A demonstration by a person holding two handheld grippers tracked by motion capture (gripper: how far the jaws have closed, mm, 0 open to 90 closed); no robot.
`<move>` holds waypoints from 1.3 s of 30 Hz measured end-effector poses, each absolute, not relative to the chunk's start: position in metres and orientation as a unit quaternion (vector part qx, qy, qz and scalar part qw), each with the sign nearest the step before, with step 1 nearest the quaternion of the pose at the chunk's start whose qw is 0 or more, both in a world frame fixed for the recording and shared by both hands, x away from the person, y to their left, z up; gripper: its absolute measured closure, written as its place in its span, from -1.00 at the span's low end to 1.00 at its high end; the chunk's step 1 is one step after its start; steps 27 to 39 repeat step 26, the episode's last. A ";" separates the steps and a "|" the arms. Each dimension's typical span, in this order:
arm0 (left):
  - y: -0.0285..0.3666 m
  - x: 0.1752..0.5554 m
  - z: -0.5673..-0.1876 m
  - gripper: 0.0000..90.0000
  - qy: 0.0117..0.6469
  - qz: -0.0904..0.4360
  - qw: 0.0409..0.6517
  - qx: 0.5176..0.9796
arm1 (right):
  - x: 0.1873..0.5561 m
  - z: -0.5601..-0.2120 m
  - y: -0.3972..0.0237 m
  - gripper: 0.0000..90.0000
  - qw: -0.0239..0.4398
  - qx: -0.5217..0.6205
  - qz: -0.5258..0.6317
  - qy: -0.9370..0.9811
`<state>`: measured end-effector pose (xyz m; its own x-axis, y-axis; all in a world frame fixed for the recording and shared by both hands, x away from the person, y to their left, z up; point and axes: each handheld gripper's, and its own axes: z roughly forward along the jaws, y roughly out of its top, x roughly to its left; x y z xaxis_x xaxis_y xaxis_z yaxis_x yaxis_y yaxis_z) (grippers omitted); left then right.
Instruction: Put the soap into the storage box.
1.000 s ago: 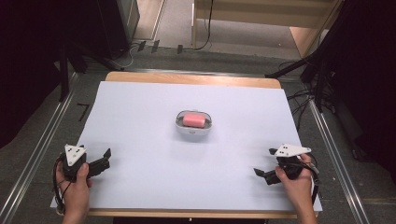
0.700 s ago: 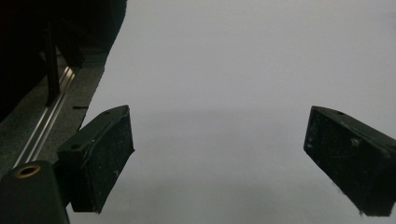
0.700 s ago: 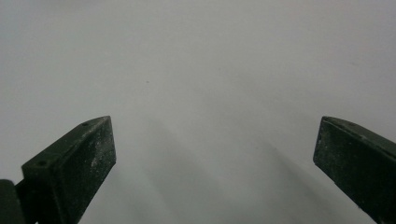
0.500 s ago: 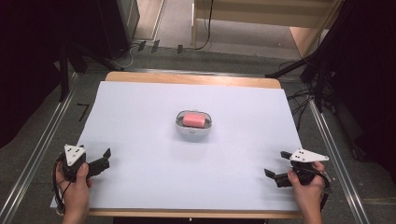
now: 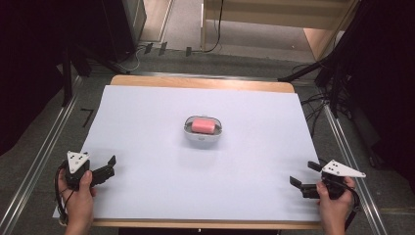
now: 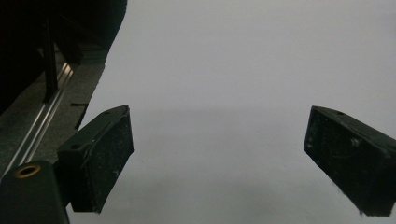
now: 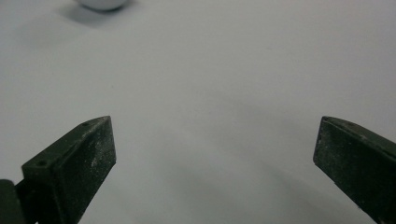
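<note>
Pink block (image 5: 204,125) in white dish (image 5: 203,138), mid-counter (image 5: 147,112), long axis crosswise. Left gripper (image 5: 108,166) and right gripper (image 5: 303,177) flank it, roughly equidistant; fingers spread, empty.

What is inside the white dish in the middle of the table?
A pink block lies inside the white dish. Whatever is under the block is covered.
</note>
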<state>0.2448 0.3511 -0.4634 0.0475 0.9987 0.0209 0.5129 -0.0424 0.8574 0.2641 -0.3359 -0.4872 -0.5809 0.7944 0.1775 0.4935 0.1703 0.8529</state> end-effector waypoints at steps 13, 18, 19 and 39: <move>0.349 0.245 -0.464 -0.80 0.594 0.350 0.346 0.636 | 0.263 -0.489 -0.347 -1.00 0.148 0.448 0.520 0.712; 0.348 0.245 -0.464 -0.80 0.593 0.352 0.343 0.638 | 0.264 -0.489 -0.347 -1.00 0.145 0.446 0.520 0.714; 0.348 0.245 -0.464 -0.80 0.593 0.352 0.343 0.638 | 0.264 -0.489 -0.346 -1.00 0.146 0.446 0.517 0.716; 0.349 0.246 -0.464 -0.80 0.597 0.351 0.341 0.636 | 0.264 -0.489 -0.344 -1.00 0.145 0.439 0.509 0.726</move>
